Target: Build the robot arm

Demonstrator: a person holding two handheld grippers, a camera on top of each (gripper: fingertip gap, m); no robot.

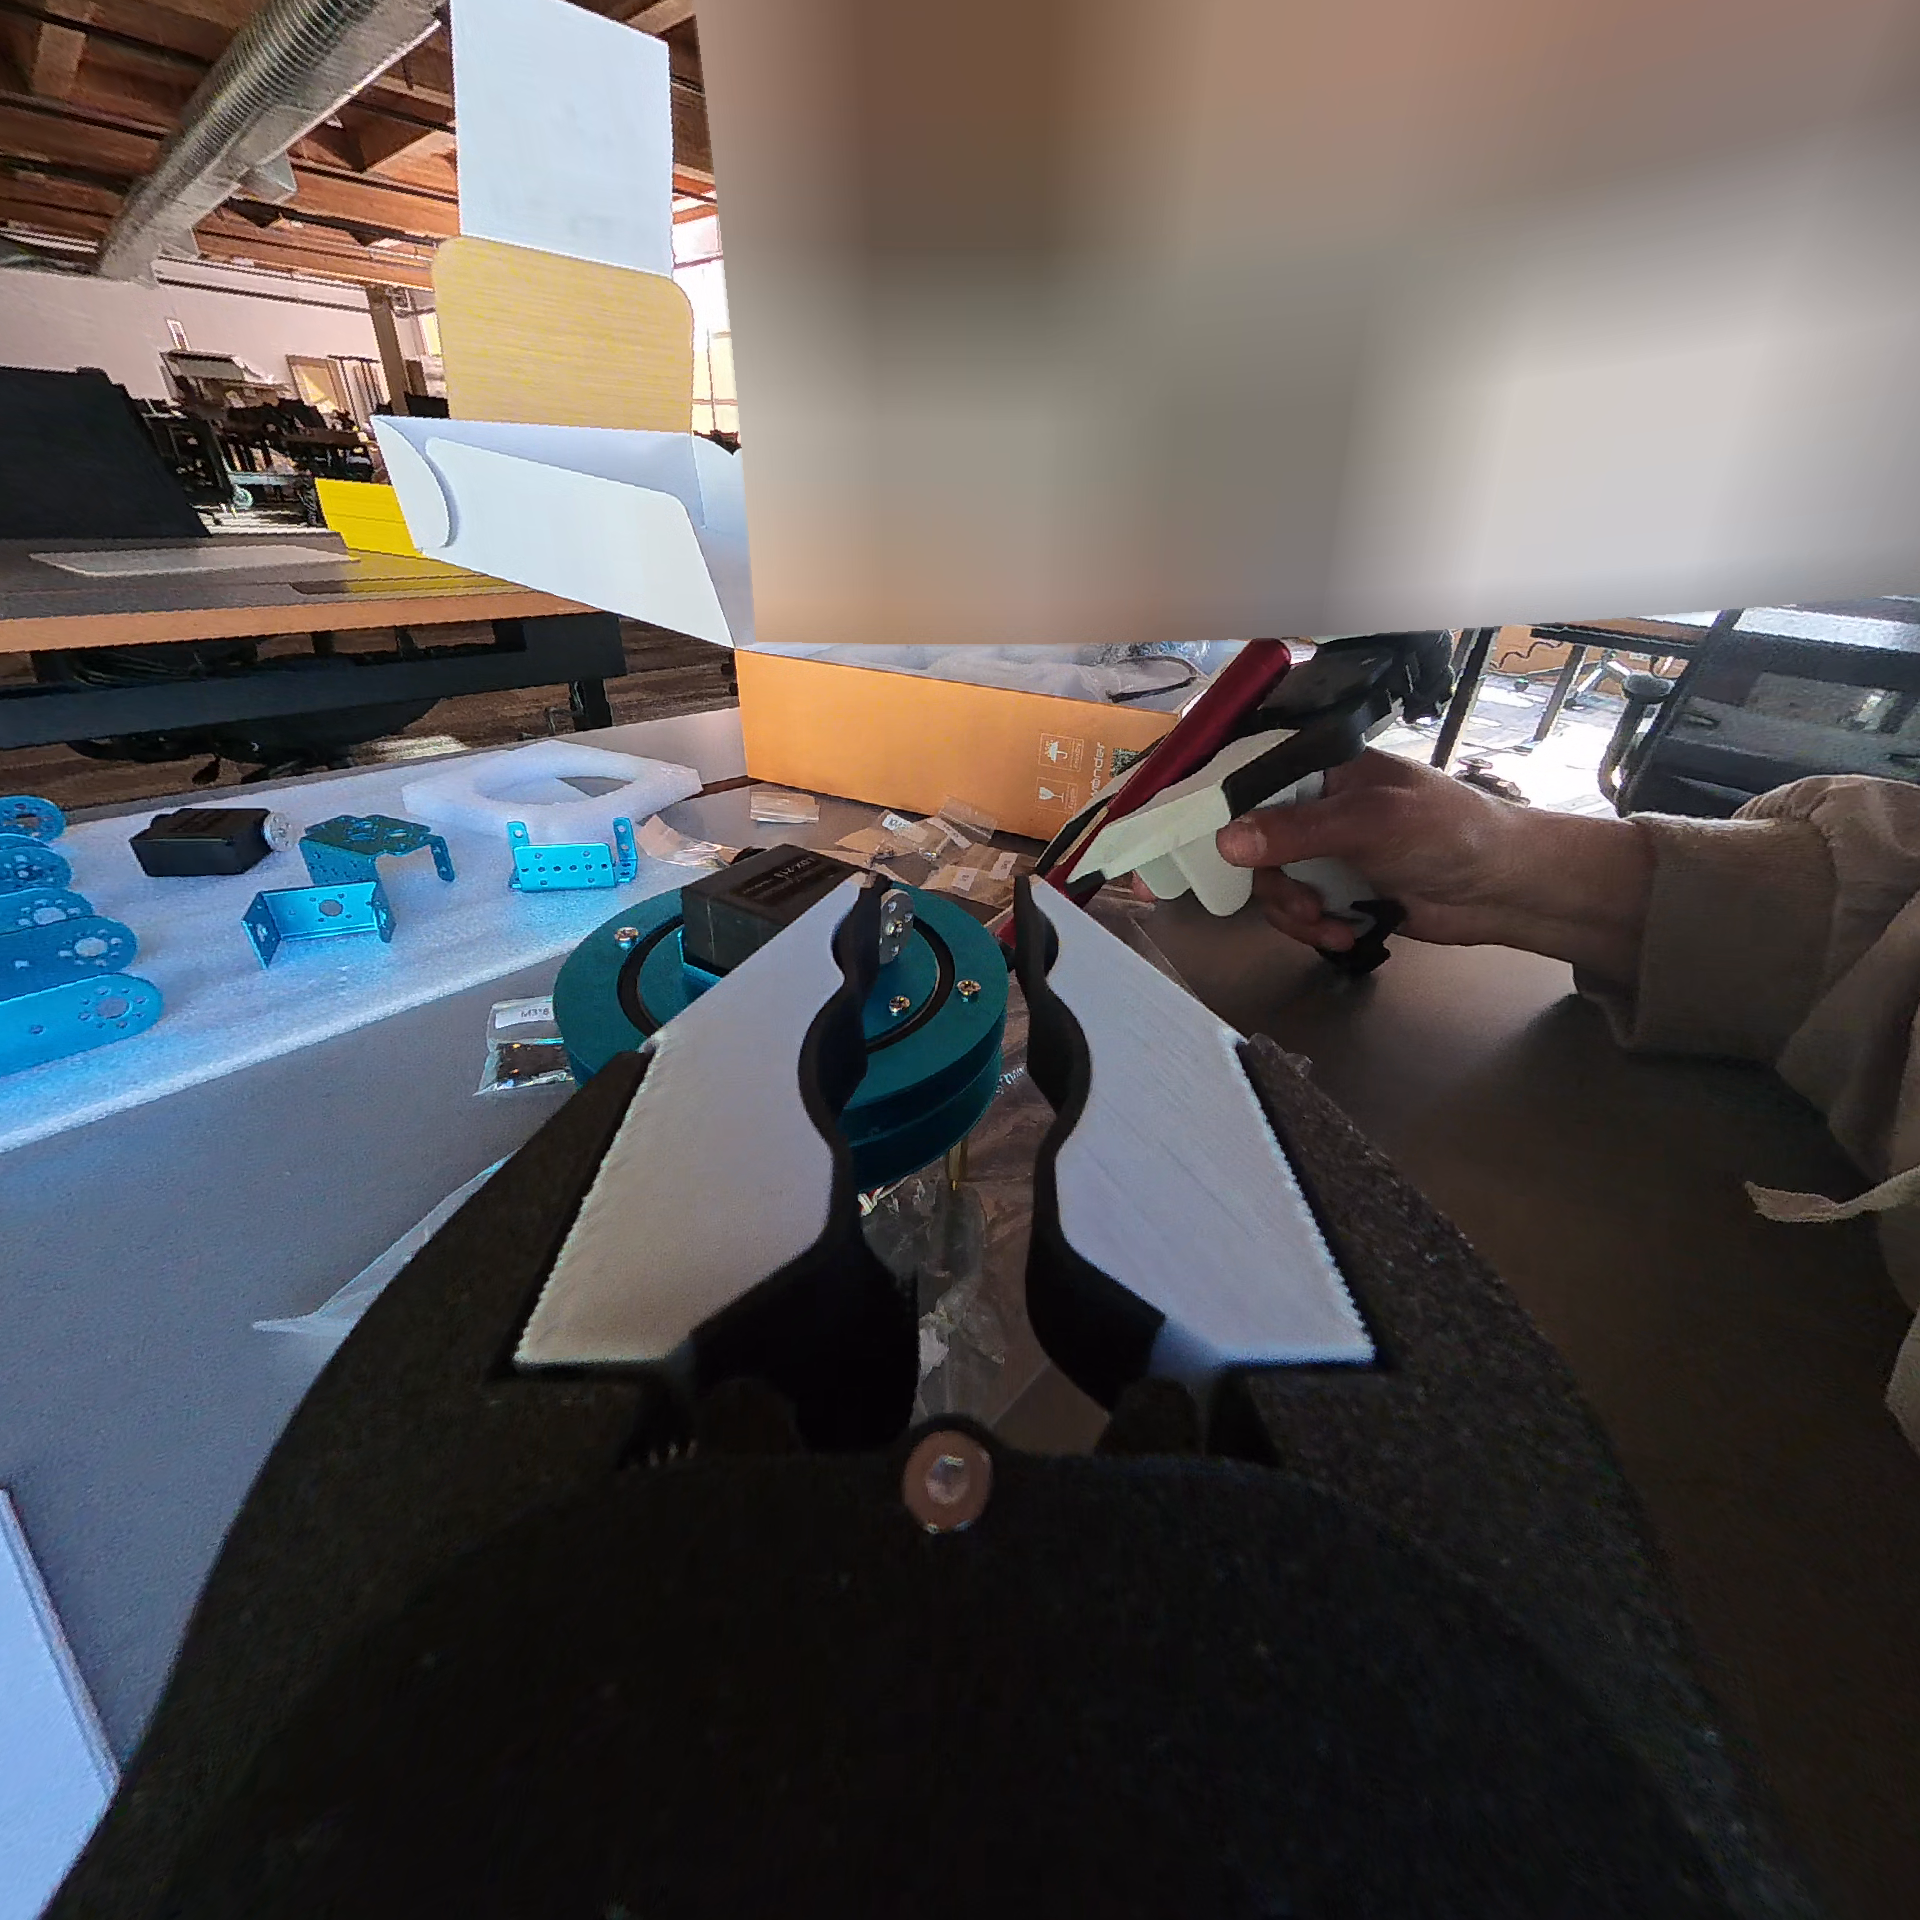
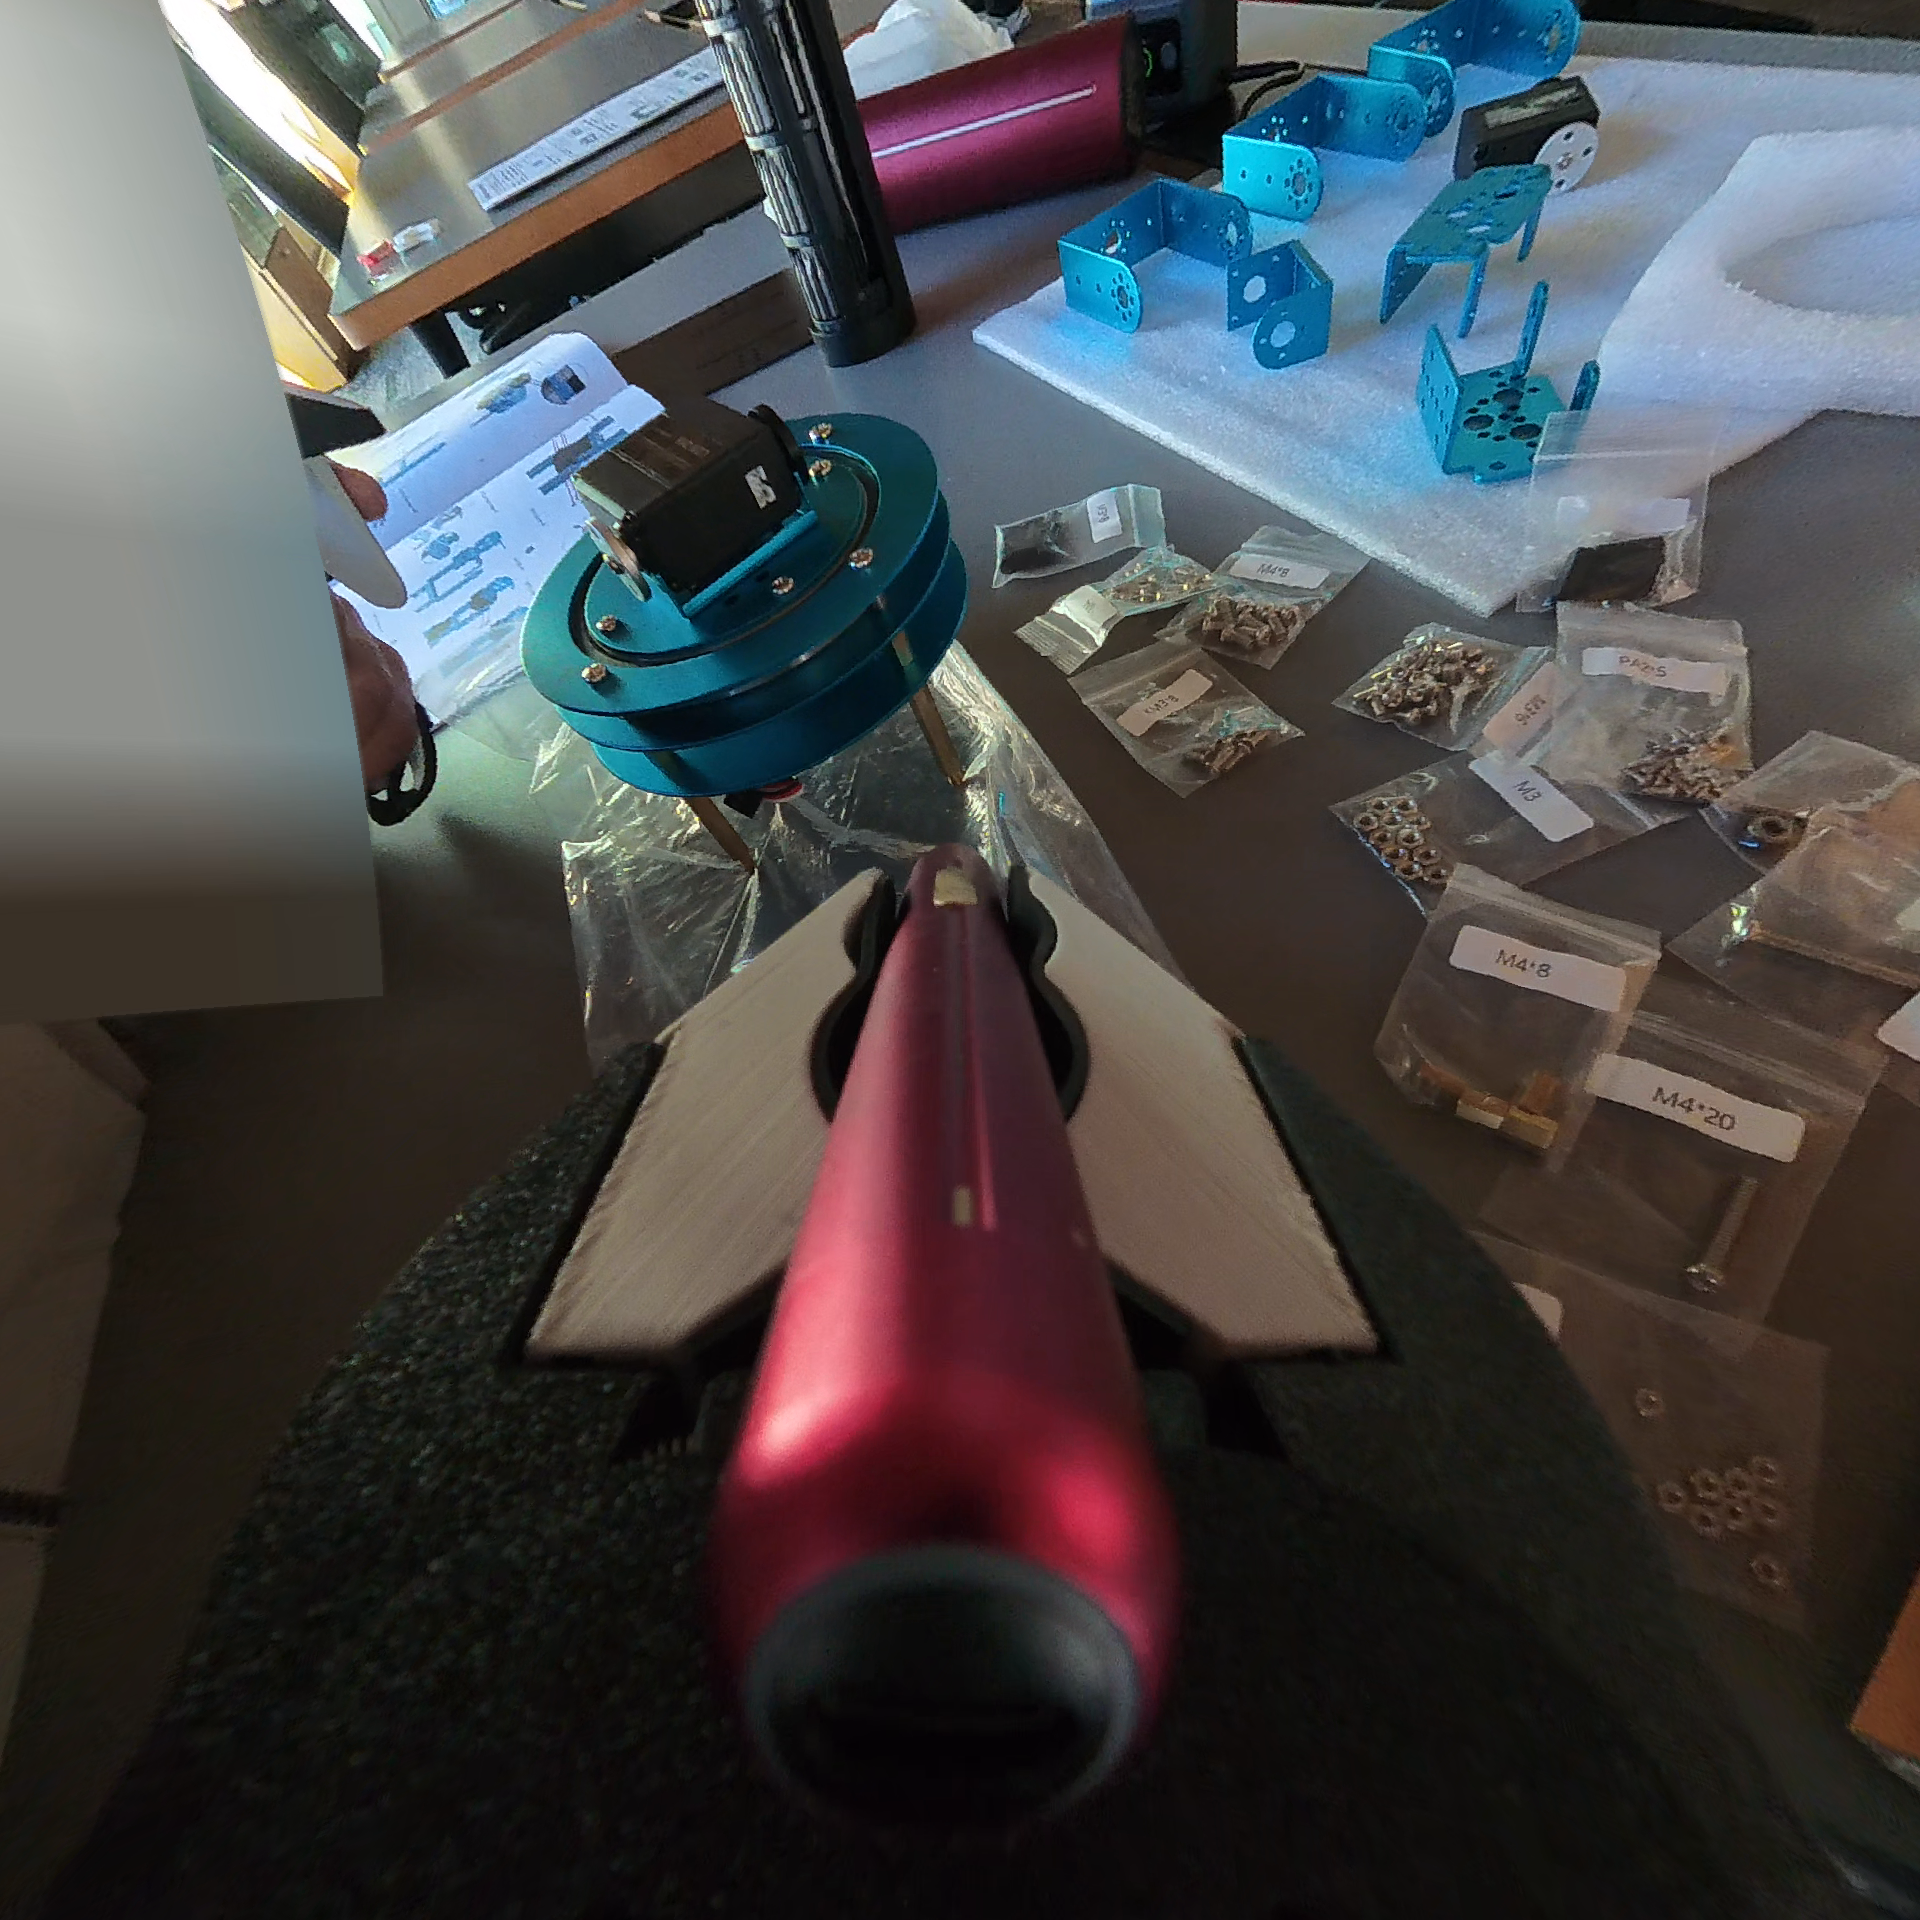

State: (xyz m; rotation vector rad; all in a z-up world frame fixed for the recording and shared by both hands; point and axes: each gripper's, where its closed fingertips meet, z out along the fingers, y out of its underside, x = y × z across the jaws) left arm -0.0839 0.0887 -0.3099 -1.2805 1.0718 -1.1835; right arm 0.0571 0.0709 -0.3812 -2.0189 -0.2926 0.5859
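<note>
The right claw [image 2: 951,894] is pinching a red screwdriver [image 2: 935,1299] aimed at the teal base [image 2: 748,665], while the left claw [image 1: 940,925] is hovering spread around its servo [image 1: 758,904].

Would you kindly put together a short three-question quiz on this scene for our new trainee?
1. True or false: the right gripper is shut on the red tool.
2. What sits on top of the teal round base? A) a black servo B) a screw bag C) a blue bracket
3. Fill in: the left gripper is ____, holding nothing, its tips over the base.

Key:
1. True; its fingers clamp the red barrel.
2. A; the black servo is mounted on top.
3. open; the base shows in the gap between its fingers.
</note>
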